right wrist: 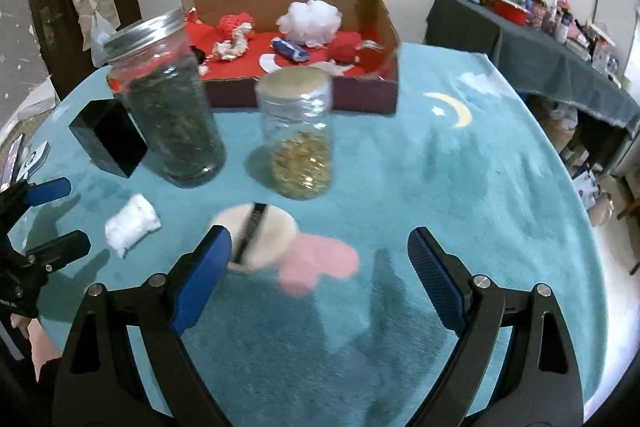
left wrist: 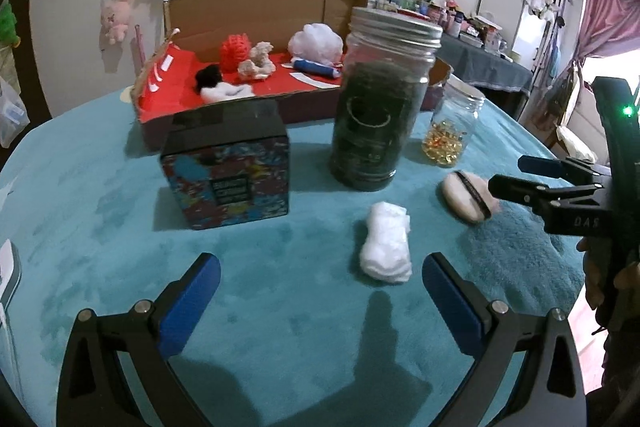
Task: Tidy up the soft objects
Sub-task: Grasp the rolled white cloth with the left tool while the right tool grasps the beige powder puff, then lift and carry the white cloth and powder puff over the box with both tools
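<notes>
White cotton roll (left wrist: 385, 247) flat on blanket (left wrist: 120, 227), long axis toward jar (left wrist: 382, 99).

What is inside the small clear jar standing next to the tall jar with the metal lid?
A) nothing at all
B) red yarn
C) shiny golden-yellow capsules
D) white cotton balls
C: the small clear jar holds a heap of shiny golden-yellow capsules at its bottom, while the tall glass jar with the metal lid beside it is full of dark green stuff.
</notes>
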Available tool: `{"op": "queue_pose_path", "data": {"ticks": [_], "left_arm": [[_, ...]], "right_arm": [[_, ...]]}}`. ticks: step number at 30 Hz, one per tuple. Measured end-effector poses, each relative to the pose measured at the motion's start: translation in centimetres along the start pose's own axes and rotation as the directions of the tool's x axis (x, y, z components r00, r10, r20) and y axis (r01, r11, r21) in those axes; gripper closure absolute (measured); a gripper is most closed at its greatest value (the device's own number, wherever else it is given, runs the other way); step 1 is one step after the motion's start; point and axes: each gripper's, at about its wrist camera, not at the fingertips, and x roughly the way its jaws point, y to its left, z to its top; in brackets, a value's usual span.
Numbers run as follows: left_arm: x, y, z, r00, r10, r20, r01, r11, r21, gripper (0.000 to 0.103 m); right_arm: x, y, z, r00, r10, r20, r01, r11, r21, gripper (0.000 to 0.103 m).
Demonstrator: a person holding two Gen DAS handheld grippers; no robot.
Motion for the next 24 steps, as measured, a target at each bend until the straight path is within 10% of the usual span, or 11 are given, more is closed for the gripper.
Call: {"op": "queue_pose_path", "data": {"ticks": [8,15,18,24], "left_arm": [[1.9,-1.2,0.8,0.999,-0.017,-0.042,0.019,0.999,0.028,0.002],[3.8,-2.7,1.3,0.998,-0.009,-0.069,0.015,0.996,0.091,0.048],[3.5,-3.1,1.6,0.997,-0.037,-0.064,0.044,0.993,0.114,0.085],[1.8,-3.6,2.6,0.996,-0.078,-0.035,0.082,0.988,0.132,0.085]], "right_arm": [[1.1,1.4,0.2,0.995,0.094,-0.024,-0.095,0.994,-0.056,0.012],[2.7,3.1,0.4,0.988,0.139,-0.070,-0.148,0.978,-0.145,0.015],[3.1,4.1,0.2,0.988,0.130,-0.082,-0.145,0.969,-0.201,0.057],[1.1,4.1,0.7,0.979,0.203,-0.021,-0.203,0.962,-0.183,0.076]]}}
